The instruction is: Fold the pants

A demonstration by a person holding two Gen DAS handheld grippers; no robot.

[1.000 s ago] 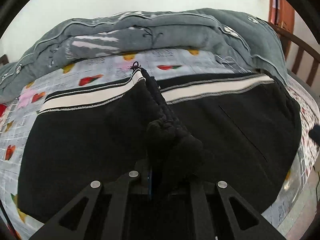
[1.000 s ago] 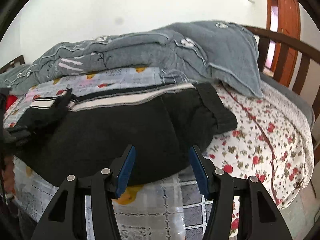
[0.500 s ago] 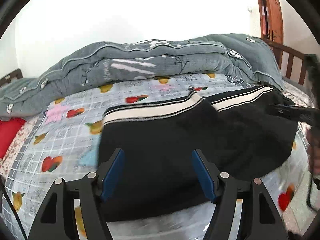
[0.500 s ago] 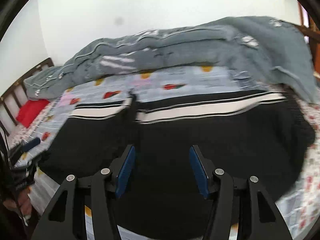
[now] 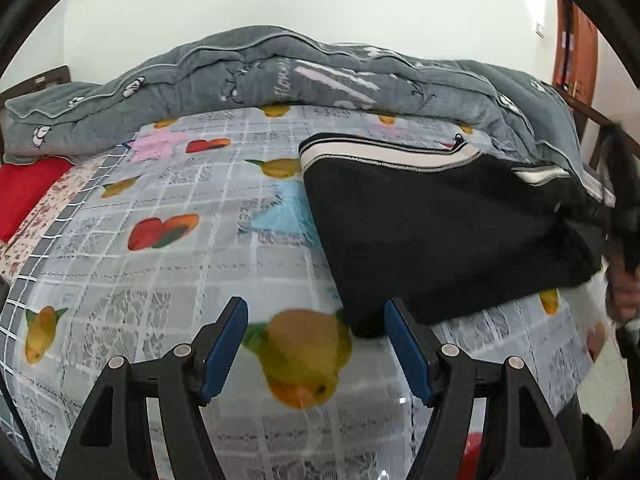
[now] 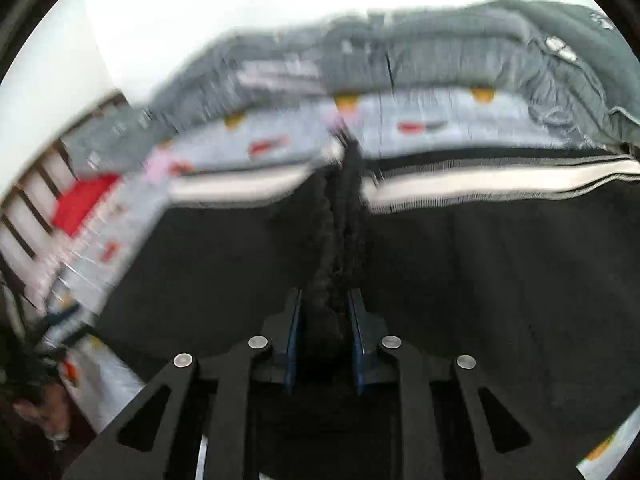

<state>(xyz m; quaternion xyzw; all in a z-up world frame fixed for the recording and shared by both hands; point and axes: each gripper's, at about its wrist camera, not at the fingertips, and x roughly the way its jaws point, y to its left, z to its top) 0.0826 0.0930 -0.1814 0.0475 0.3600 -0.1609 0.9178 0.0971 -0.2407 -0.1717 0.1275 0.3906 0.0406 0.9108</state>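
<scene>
Black pants (image 5: 432,232) with a white side stripe lie folded on the right half of the bed. My left gripper (image 5: 316,344) is open and empty above the fruit-print sheet, just left of the pants' near corner. My right gripper (image 6: 324,320) is shut on a bunched ridge of the black pants (image 6: 500,280), which fill that blurred view. The right gripper also shows in the left wrist view (image 5: 616,208), at the pants' right end.
A grey quilt (image 5: 280,76) is heaped along the back of the bed. A red pillow (image 5: 24,192) lies at the far left. Wooden bed rails (image 6: 28,216) stand at the left, and a brown door (image 5: 572,44) is at the far right.
My left gripper let go of the pants, opened and swung left over the bare sheet. My right gripper moved left onto the pants and shut on a bunched fold.
</scene>
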